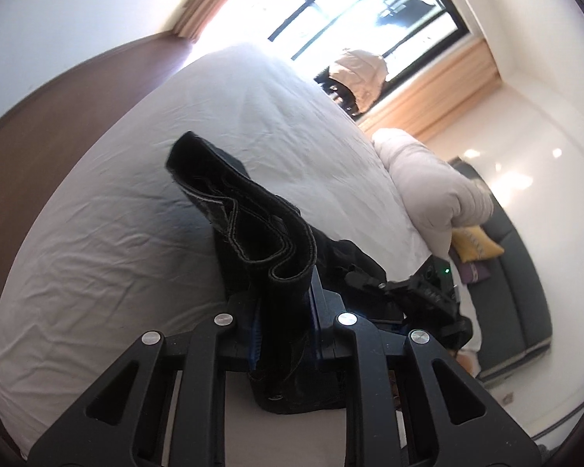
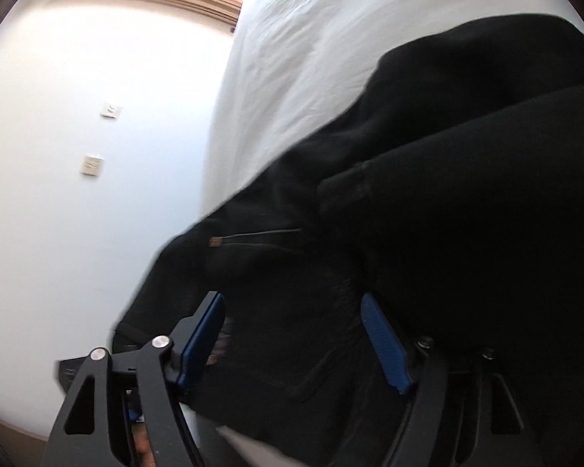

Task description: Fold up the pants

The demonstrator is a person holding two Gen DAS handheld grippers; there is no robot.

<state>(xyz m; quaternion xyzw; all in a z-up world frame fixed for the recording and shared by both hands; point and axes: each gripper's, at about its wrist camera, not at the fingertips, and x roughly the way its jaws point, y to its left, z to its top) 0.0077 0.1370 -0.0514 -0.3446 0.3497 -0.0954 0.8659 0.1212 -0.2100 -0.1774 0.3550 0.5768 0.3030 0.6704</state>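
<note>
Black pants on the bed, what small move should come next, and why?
Probably close the right tongs: their blue pads stand apart around the black pants, while the left tongs already clamp the waistband end above the white bed.

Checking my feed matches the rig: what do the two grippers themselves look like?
Both match: the left gripper and right gripper have matte black linkage arms with triangular cutouts, round silver pivot bolts and blue ribbed finger pads. No cables or markings are visible on either.
</note>
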